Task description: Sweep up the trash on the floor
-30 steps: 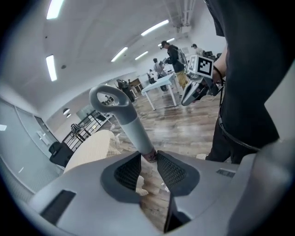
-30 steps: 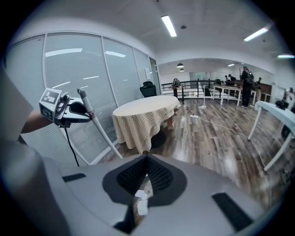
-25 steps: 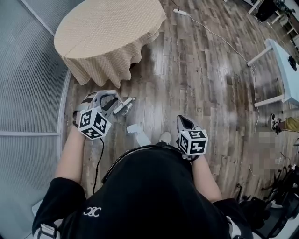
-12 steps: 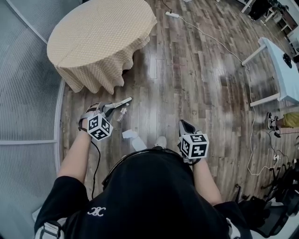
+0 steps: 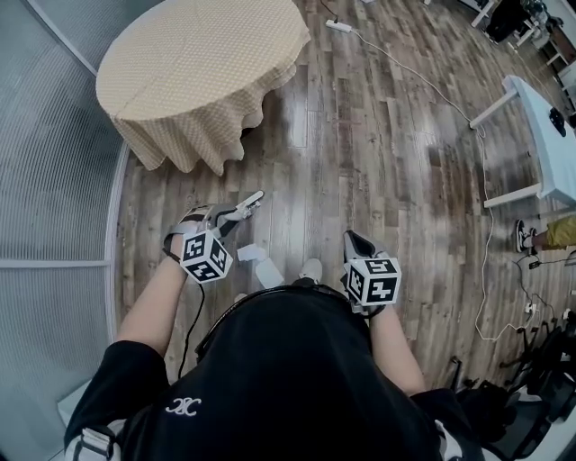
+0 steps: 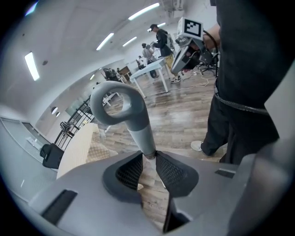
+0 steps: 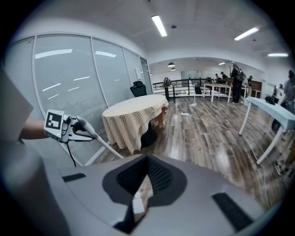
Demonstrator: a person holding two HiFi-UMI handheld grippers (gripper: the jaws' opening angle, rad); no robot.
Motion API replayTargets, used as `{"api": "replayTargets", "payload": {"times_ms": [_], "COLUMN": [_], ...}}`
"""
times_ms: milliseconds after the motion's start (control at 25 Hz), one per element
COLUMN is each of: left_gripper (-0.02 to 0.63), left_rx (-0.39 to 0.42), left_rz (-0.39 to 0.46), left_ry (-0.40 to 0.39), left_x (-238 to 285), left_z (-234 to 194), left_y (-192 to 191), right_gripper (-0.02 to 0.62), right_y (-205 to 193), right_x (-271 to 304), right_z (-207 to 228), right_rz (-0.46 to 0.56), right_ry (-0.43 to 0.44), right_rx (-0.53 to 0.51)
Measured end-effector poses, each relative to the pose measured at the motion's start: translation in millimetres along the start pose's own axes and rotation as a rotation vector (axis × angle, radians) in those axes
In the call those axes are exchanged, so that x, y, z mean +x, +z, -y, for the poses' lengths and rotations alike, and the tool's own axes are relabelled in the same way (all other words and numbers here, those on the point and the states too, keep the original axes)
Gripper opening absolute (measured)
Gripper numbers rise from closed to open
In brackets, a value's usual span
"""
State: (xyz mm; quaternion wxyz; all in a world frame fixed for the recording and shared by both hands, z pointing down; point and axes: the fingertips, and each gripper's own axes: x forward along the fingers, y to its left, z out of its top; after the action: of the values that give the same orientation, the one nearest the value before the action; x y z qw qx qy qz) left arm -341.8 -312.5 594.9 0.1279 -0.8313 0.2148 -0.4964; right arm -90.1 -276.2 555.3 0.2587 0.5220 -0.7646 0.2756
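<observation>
Left gripper: it is clamping its jaws tight onto the grey broom handle, with one mesh pad pressing on each side of it.
Broom handle: it is rising from between the jaws and ending in a closed loop. In the right gripper view a pale shaft is slanting down from the grip toward the floor.
Right gripper: its jaws are meeting at the tips and gripping nothing. A narrow gap behind the tips is showing only floorboards and a white scrap.
Hands: both are hanging in front of the person's body in the head view, the left one reaching farther forward than the right, each with its marker cube facing up.
Trash: white scraps are lying on the wooden floor between the two grippers, nearer the left one and just beside the person's light shoe.
Round table: it is standing ahead of the left gripper, and its beige checked cloth is hanging down almost to the boards.
Glass wall: it is running along the person's left side, close behind the round table.
White table: it is standing well off to the right, its slim legs resting on the boards.
Cable: it is trailing across the floor from a power strip toward the right.
</observation>
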Motion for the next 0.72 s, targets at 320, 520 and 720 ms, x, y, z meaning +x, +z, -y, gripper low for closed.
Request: {"api": "replayTargets", "payload": {"times_ms": [320, 520, 720], "left_gripper": [0.092, 0.092, 0.094], "left_rx": [0.126, 0.19, 0.132], "left_rz": [0.032, 0.047, 0.045], "left_ry": [-0.063, -0.093, -0.051], "left_x": [-32, -47, -60], "left_z": [45, 63, 49], "left_y": [19, 27, 21], "right_gripper": [0.014, 0.014, 0.014], "right_y": [-1, -1, -2], "right_x": [9, 14, 15], "right_z": [-28, -42, -57], "right_rz": [-0.01, -0.015, -0.021], "right_ry": [0.057, 0.086, 0.111], "right_rx": [-0.03, -0.047, -0.058]}}
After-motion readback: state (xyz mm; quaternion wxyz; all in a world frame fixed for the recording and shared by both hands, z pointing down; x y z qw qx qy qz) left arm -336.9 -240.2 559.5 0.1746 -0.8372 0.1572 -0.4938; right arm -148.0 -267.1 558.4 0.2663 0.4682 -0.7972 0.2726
